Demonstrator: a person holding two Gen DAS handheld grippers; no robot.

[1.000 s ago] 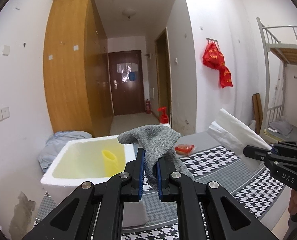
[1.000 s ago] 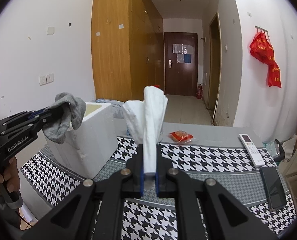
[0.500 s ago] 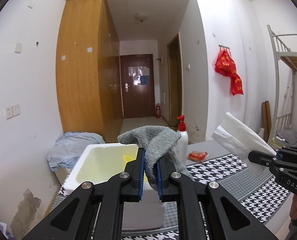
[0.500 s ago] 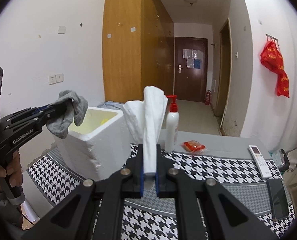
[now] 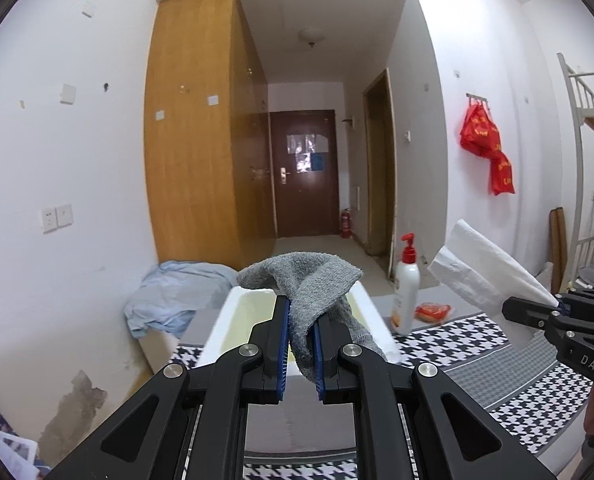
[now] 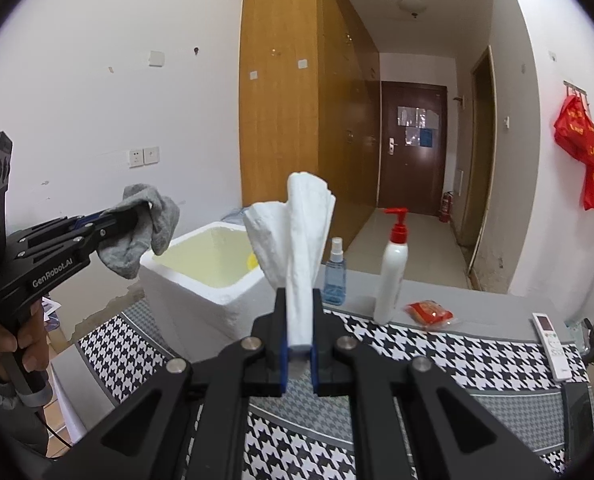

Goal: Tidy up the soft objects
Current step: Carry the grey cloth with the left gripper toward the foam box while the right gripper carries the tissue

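My left gripper (image 5: 300,322) is shut on a grey sock (image 5: 313,292), which drapes over its fingertips. The same sock (image 6: 143,226) hangs from that gripper (image 6: 127,216) at the left of the right wrist view. My right gripper (image 6: 299,316) is shut on a folded white towel (image 6: 301,236) that stands up from the pads. That towel (image 5: 481,272) also shows at the right of the left wrist view. Both grippers hover short of a white foam box (image 6: 201,280) with a yellowish inside, on the houndstooth table (image 6: 437,360). A small yellow thing (image 6: 251,262) lies in the box.
A white pump bottle (image 6: 393,276), a blue spray bottle (image 6: 334,276), a red packet (image 6: 429,312) and a white remote (image 6: 553,340) sit on the table right of the box. A dark phone (image 6: 579,412) lies near the right edge. Blue cloth (image 5: 173,292) is heaped behind the box.
Both grippers have drawn back and a little up from the box, holding their cloths. The box looks smaller and lower in both views, and the pump and spray bottles have come into sight.
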